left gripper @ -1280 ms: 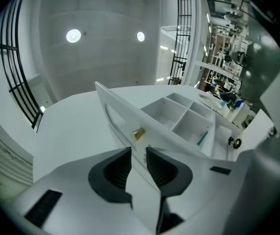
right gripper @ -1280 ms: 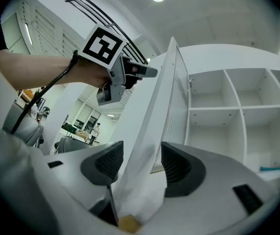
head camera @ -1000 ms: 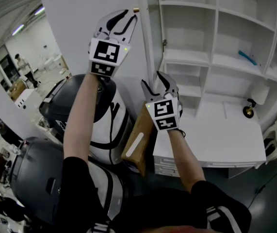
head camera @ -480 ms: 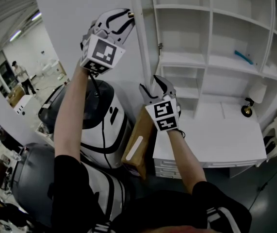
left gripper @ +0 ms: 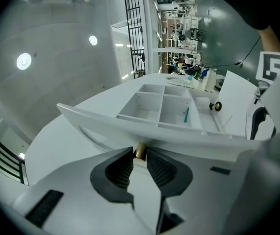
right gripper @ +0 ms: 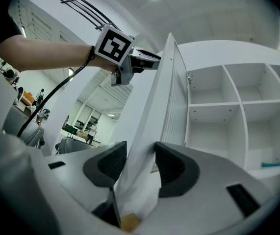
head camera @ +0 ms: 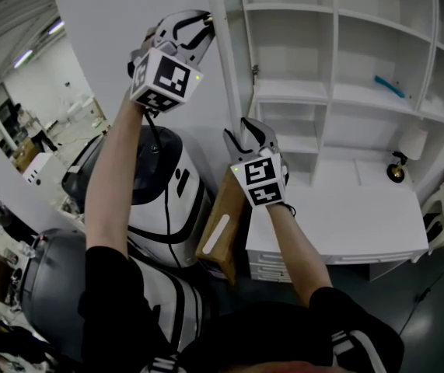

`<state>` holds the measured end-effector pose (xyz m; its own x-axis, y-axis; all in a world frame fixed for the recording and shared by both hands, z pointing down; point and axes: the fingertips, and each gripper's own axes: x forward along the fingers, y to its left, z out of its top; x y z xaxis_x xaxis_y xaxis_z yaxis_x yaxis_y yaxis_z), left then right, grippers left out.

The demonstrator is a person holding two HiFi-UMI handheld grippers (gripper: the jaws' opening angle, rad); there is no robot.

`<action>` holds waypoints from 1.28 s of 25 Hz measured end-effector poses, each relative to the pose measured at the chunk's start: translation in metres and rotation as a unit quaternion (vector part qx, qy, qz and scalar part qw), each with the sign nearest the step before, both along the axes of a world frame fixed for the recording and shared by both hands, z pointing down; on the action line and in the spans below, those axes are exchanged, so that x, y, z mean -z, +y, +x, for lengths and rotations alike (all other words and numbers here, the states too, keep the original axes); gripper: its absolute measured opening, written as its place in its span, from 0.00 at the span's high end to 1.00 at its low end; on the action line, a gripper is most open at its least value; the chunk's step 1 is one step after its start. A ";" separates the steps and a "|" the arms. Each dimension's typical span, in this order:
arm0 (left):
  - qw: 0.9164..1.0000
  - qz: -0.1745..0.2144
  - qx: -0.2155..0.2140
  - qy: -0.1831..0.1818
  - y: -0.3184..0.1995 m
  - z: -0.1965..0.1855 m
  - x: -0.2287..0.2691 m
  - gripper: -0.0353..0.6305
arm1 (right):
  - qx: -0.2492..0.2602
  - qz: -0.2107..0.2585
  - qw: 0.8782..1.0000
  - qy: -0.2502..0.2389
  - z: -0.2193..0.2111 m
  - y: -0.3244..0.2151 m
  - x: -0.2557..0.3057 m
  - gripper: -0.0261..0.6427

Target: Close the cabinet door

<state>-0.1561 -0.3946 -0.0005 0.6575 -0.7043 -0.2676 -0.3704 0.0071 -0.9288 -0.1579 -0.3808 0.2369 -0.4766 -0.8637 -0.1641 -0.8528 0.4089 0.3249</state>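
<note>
The white cabinet door (head camera: 206,99) stands open, edge-on, left of the shelves (head camera: 338,92). My left gripper (head camera: 204,26) is raised to the door's upper edge. In the left gripper view (left gripper: 140,153) its jaws have just been closing, and the pads press on the small brass knob (left gripper: 140,151) (head camera: 208,22). Lower down, my right gripper (head camera: 246,134) straddles the door's edge. In the right gripper view (right gripper: 140,155) its jaws have also just been closing, and the door panel (right gripper: 149,131) fills the gap between the pads.
The open cabinet holds white shelves with a teal item (head camera: 389,86) and a small wheeled object (head camera: 396,173). A white drawer unit (head camera: 338,231) stands below. A brown board (head camera: 222,224) leans by the door, next to grey-and-white machines (head camera: 159,185).
My left gripper has rolled at the wrist, so its marker cube now faces differently, and it sits slightly further left at the knob. The right gripper has stayed on the door edge.
</note>
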 end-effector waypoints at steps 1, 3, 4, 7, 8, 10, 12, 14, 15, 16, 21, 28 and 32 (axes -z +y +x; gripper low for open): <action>1.000 0.000 0.005 0.001 0.001 0.001 0.001 0.81 | -0.003 -0.001 1.000 -0.001 0.001 0.000 0.000 0.67; 1.000 0.001 0.007 0.003 0.001 0.003 0.001 0.81 | -0.007 -0.002 1.000 -0.006 0.003 0.000 0.001 0.68; 1.000 0.002 0.004 0.005 0.000 0.005 0.001 0.81 | -0.007 -0.002 1.000 -0.011 0.004 0.000 0.001 0.68; 1.000 0.003 0.008 0.007 -0.001 0.009 0.000 0.81 | -0.005 -0.003 1.000 -0.029 0.010 0.001 0.001 0.69; 1.000 0.002 0.012 0.006 0.000 0.011 0.000 0.81 | -0.007 -0.004 0.999 -0.034 0.013 0.002 0.000 0.70; 1.000 0.003 0.018 0.006 0.001 0.016 0.001 0.81 | -0.011 -0.006 0.999 -0.039 0.018 0.002 0.001 0.71; 1.000 0.008 0.019 0.013 0.002 0.020 0.001 0.81 | -0.011 -0.008 0.999 -0.040 0.022 0.003 0.001 0.72; 1.000 0.011 0.018 0.018 0.002 0.024 0.000 0.81 | -0.009 -0.009 0.999 -0.040 0.027 0.004 0.000 0.72; 1.000 0.012 0.018 0.019 0.003 0.027 0.000 0.81 | -0.010 -0.009 0.999 -0.040 0.029 0.004 0.000 0.72; 1.000 0.013 0.018 0.019 0.003 0.030 0.000 0.81 | -0.011 -0.009 0.999 -0.040 0.032 0.004 0.000 0.72; 0.999 0.021 0.022 0.013 0.007 0.046 0.002 0.81 | -0.021 -0.010 0.999 -0.046 0.049 0.007 0.002 0.74; 0.999 0.025 0.014 0.015 0.012 0.069 0.001 0.81 | -0.034 -0.011 0.998 -0.059 0.074 0.009 0.001 0.77; 1.000 0.018 -0.005 0.019 0.013 0.084 0.002 0.81 | -0.044 -0.009 0.997 -0.069 0.090 0.008 0.002 0.78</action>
<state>-0.0717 -0.3814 -0.0027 0.6538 -0.6870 -0.3171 -0.4057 0.0354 -0.9133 -0.0674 -0.3727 0.2351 -0.3731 -0.9046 -0.2061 -0.9215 0.3354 0.1959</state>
